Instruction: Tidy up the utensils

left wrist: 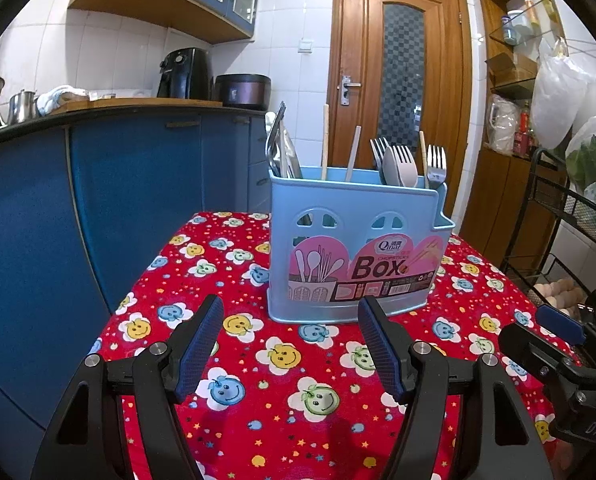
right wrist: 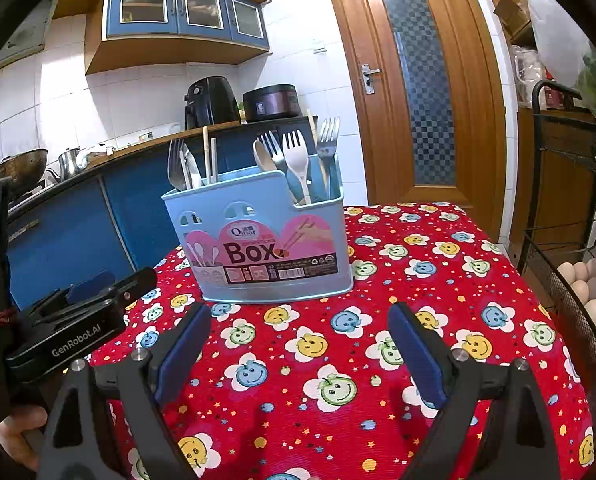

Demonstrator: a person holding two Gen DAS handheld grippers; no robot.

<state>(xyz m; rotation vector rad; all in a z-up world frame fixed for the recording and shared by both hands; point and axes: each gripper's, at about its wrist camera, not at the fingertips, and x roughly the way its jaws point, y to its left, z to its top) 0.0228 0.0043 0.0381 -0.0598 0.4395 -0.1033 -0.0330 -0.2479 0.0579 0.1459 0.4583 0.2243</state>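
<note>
Both grippers, left (left wrist: 290, 344) and right (right wrist: 299, 350), hover with fingers spread, empty; a careless reach could tip the light utensil box (left wrist: 353, 252).

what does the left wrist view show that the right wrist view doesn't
Only the left wrist view shows the white plastic bags hanging at the right and the shelf with bottles above them. Only the right wrist view shows the wok on the counter and the eggs in the wire rack. Both show the blue utensil box holding forks, spoons and chopsticks on the red smiley tablecloth, the wooden door, and both grippers open and empty.
</note>
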